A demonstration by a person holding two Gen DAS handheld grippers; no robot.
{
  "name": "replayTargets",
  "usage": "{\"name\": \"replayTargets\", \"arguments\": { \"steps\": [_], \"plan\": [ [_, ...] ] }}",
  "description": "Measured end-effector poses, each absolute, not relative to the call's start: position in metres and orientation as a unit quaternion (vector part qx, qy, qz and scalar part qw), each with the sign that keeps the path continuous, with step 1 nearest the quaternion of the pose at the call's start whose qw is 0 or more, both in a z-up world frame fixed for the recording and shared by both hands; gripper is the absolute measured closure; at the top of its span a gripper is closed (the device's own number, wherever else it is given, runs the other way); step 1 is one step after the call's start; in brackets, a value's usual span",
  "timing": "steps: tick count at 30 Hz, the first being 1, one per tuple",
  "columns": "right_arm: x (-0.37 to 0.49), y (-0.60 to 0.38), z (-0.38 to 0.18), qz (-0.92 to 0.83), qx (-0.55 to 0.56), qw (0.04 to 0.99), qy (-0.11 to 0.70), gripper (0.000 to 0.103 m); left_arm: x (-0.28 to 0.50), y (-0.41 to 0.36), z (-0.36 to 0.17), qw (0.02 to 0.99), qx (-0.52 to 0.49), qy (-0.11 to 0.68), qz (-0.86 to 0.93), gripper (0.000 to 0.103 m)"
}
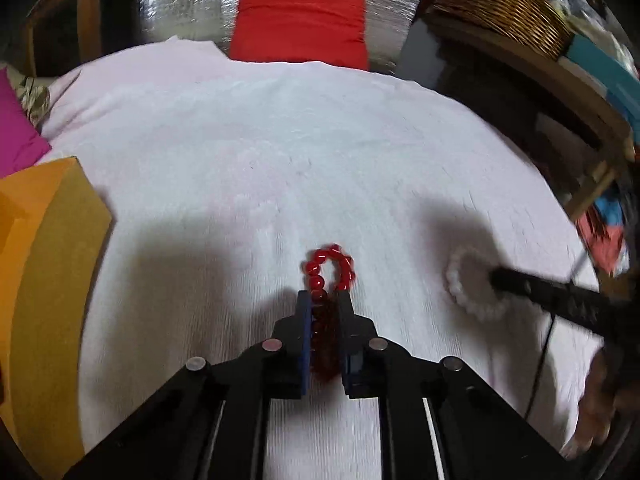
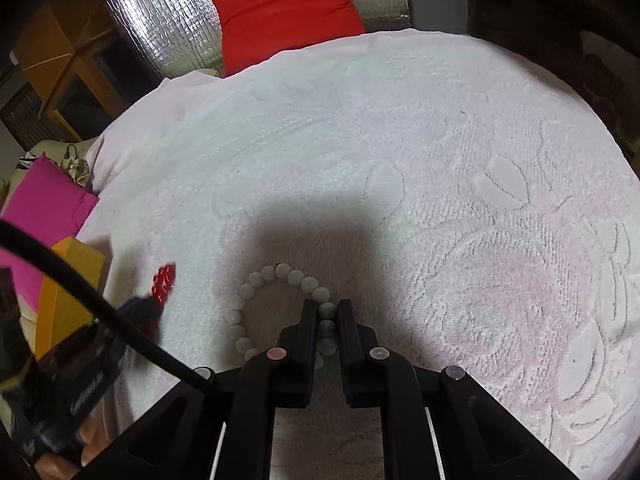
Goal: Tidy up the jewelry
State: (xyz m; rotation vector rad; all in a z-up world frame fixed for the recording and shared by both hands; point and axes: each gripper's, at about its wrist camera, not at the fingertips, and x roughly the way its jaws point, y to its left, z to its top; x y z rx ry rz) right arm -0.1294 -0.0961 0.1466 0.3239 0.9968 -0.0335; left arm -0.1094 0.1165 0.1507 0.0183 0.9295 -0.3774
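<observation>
The left tool (image 1: pixel 325 296) is clamped on the red bracelet (image 1: pixel 329 270), its pads pinching both sides of the loop flat so that only the far end of the ring pokes out past the tips, lying on the pale towel (image 1: pixel 280 140) that covers the surface. The right tool (image 2: pixel 326 306) is pinched on one side of the white bracelet (image 2: pixel 280 276), a couple of beads caught between the pads while the rest of the ring lies open on the towel. Both bracelets look light, and they are probably strung on elastic (the red loop squashes flat in the grip), so they should flop and swing once lifted. Round, glossy beads can roll out of a shallow pinch; a hold across the cord between beads, well inside the pads, seems safest. An orange box (image 1: pixel 48 264) sits just to the left, a likely home for them.
</observation>
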Motion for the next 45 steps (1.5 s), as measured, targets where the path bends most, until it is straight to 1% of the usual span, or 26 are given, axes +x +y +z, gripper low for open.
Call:
{"name": "replayTargets", "arguments": {
  "steps": [5,7,9,10,12,32,34,36,45],
  "plan": [
    [-0.127,-0.092,0.145,-0.023,0.15,0.865,0.478,0.092,-0.123,0.115,0.147,0.876,0.04,0.452,-0.166,0.09],
    [-0.125,-0.089,0.145,-0.029,0.149,0.865,0.479,0.092,-0.126,0.117,0.147,0.876,0.042,0.451,-0.165,0.085],
    [-0.123,-0.089,0.144,-0.033,0.154,0.863,0.479,0.092,-0.125,0.119,0.15,0.879,0.041,0.449,-0.157,0.069],
    [-0.12,-0.087,0.144,-0.034,0.156,0.863,0.48,0.091,-0.127,0.122,0.15,0.88,0.041,0.447,-0.156,0.067],
    [-0.118,-0.088,0.143,-0.034,0.157,0.863,0.479,0.09,-0.127,0.125,0.153,0.882,0.043,0.443,-0.153,0.066],
    [-0.116,-0.091,0.14,-0.028,0.156,0.865,0.475,0.09,-0.122,0.115,0.151,0.891,0.088,0.427,-0.129,0.064],
    [-0.116,-0.091,0.14,-0.028,0.156,0.865,0.476,0.09,-0.122,0.113,0.15,0.891,0.091,0.427,-0.126,0.06],
    [-0.117,-0.091,0.14,-0.027,0.157,0.865,0.476,0.09,-0.121,0.111,0.15,0.891,0.093,0.427,-0.12,0.051],
    [-0.122,-0.095,0.141,-0.018,0.159,0.865,0.476,0.09,-0.118,0.104,0.143,0.886,0.106,0.435,-0.117,0.049]
  ]
}}
